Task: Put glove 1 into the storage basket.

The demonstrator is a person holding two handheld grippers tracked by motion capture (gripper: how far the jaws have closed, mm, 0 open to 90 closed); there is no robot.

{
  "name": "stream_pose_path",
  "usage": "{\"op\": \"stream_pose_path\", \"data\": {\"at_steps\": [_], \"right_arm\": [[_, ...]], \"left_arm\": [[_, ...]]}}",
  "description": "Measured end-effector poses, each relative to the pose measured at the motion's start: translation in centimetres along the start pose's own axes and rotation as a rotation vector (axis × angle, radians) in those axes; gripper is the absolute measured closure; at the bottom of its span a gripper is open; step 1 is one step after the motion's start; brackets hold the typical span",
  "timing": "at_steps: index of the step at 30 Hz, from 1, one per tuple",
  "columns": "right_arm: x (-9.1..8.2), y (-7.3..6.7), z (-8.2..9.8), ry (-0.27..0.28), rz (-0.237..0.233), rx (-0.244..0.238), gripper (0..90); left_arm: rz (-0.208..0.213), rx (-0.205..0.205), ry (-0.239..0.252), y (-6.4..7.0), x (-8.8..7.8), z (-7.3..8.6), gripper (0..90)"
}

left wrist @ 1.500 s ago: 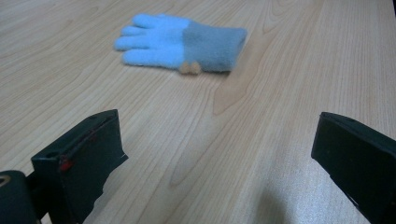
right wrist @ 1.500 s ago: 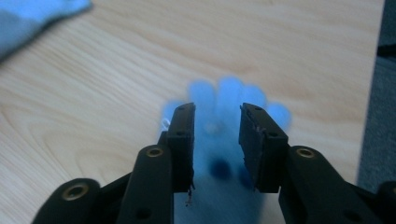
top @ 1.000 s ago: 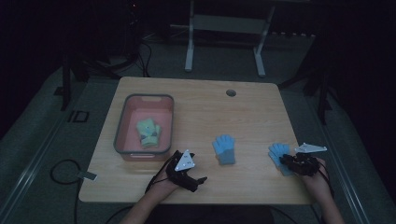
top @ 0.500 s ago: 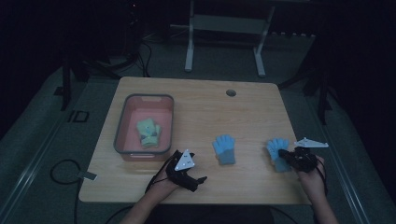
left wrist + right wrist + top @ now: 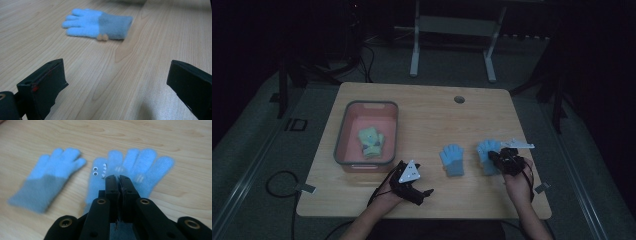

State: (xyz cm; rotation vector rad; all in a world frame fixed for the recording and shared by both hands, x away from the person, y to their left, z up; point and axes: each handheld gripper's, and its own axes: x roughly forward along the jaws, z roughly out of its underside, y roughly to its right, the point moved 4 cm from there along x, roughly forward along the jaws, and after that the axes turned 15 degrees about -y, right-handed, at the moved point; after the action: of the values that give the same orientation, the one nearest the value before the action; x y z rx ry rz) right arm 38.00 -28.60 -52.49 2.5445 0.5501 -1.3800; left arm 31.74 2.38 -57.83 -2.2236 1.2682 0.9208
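The right gripper (image 5: 117, 178) has just closed its jaws on the cuff of the face glove (image 5: 130, 170), near the desk's right edge, likely to carry it to the bin (image 5: 343, 131) at the left edge, where a green pair (image 5: 371, 142) already lies. The plain glove (image 5: 452, 159) lies flat just beside it, toward the front middle. The left gripper (image 5: 412, 185) rests by the front edge, jaws wide, empty. The wooden desk (image 5: 432, 115) stands in a dark room on grey floor, a metal frame (image 5: 452, 30) behind.

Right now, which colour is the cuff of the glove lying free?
Grey-blue, darker than its light blue fingers; the glove shows best in the left gripper view.
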Motion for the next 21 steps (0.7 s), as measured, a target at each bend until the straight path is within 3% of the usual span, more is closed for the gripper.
{"op": "stream_pose_path", "data": {"at_steps": [4, 9, 16, 21], "right_arm": [[1.1, -0.7, -0.3, -0.010, 0.001, 0.039, 86.6], [2.7, -1.0, 0.1, -0.028, 0.041, 0.066, 86.5], [4.9, -0.3, 1.0, -0.086, 0.066, 0.074, 82.6], [5.1, -0.2, 1.1, -0.084, 0.065, 0.063, 78.6]], "left_arm": [[-0.004, 0.008, -0.006, 0.0, 0.0, 0.0, 2.0], [-0.006, 0.011, -0.008, 0.1, 0.0, 0.0, 2.0], [-0.002, 0.018, -0.011, 0.1, 0.0, 0.0, 2.0], [-0.004, 0.019, -0.011, 0.1, 0.0, 0.0, 2.0]]}}
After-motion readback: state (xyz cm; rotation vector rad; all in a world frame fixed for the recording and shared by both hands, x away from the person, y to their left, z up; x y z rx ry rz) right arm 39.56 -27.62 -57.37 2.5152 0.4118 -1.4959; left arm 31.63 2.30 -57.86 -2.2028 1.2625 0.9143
